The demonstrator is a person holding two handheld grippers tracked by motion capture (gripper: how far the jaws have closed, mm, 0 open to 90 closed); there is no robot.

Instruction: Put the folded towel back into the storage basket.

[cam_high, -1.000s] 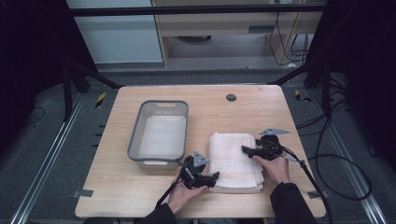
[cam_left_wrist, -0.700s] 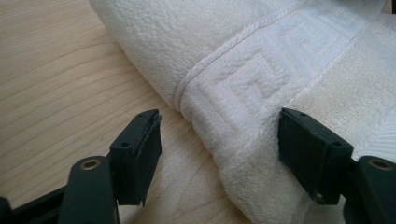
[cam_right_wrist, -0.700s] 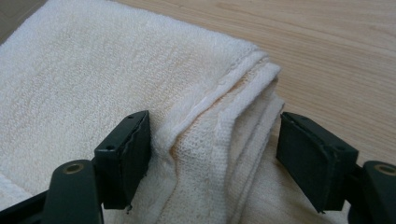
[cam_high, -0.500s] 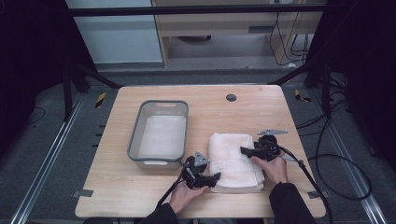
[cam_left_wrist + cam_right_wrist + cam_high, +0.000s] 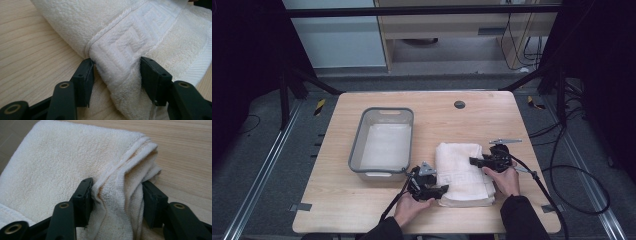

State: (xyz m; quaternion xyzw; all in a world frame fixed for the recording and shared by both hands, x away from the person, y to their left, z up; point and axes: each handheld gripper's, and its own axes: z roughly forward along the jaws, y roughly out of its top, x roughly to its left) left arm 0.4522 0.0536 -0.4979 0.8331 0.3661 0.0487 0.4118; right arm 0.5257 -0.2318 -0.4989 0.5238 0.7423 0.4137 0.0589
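Lab: framed test table (image 5: 362, 210), trailing cables (image 5: 572, 170)

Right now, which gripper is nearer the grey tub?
Left. The left gripper grips the towel's near-left corner just below the tub; the right gripper grips the towel's far side.

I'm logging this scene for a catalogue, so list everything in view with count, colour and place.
towel: one, white, folded, on the table's near right part.
bin: one, grey, left of the towel.
table: one, light wood, centre.
round hole cover: one, dark, far middle of the table.
left gripper: one, black, jaws just closing on the towel's near left corner.
right gripper: one, black, jaws just closing on the towel's right edge folds.
hands: two, bottom edge.
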